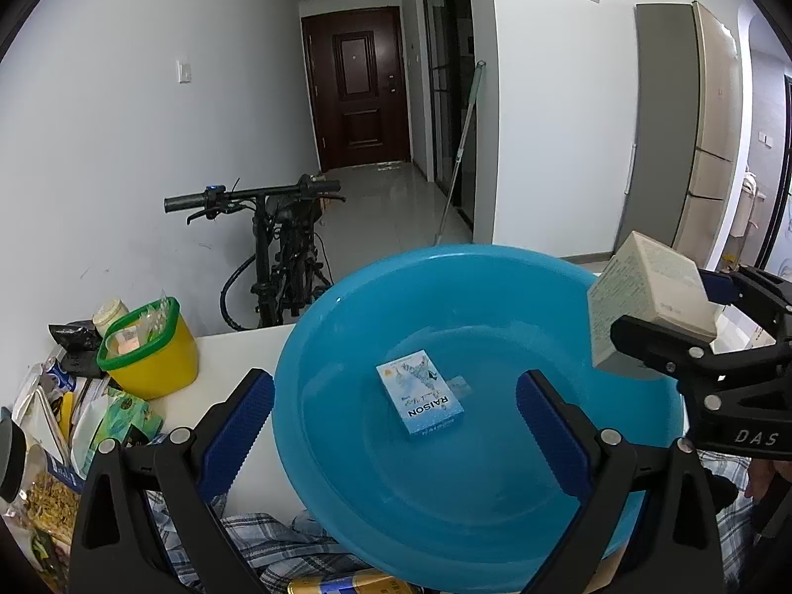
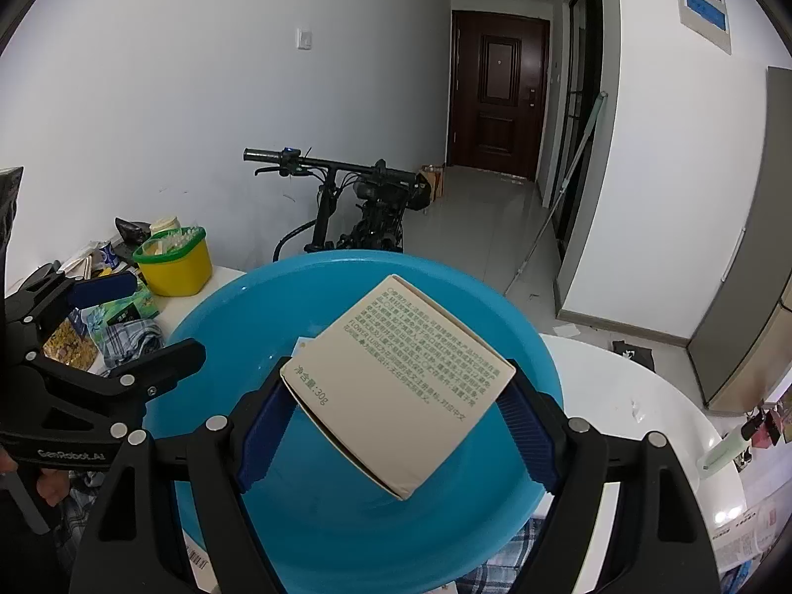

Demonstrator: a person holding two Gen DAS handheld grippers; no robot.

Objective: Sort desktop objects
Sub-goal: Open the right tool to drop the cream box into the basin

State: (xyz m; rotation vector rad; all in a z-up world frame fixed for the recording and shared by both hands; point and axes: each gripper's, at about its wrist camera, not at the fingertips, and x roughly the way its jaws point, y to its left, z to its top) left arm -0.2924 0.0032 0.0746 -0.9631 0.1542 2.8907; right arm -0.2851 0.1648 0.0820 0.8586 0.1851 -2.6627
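Mid-drop: my right gripper (image 2: 396,425) clamps the cream box (image 2: 403,386) at frame center over the blue basin (image 2: 495,307), left gripper (image 1: 396,425) released & empty; next I'd unclamp w/ box above basin floor.

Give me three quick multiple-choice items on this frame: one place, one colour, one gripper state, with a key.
1. Where is the small blue pack?
A. inside the basin
B. in the yellow tub
C. on the floor

2. What colour is the basin?
A. red
B. blue
C. white

3. What is the right gripper doing?
A. hanging open and empty
B. gripping the cream box
C. gripping the basin rim

Key: 1 A, it lies on the basin's bottom. 2 B, its wall is plainly blue. 3 B, both pads press the cream box above the basin.
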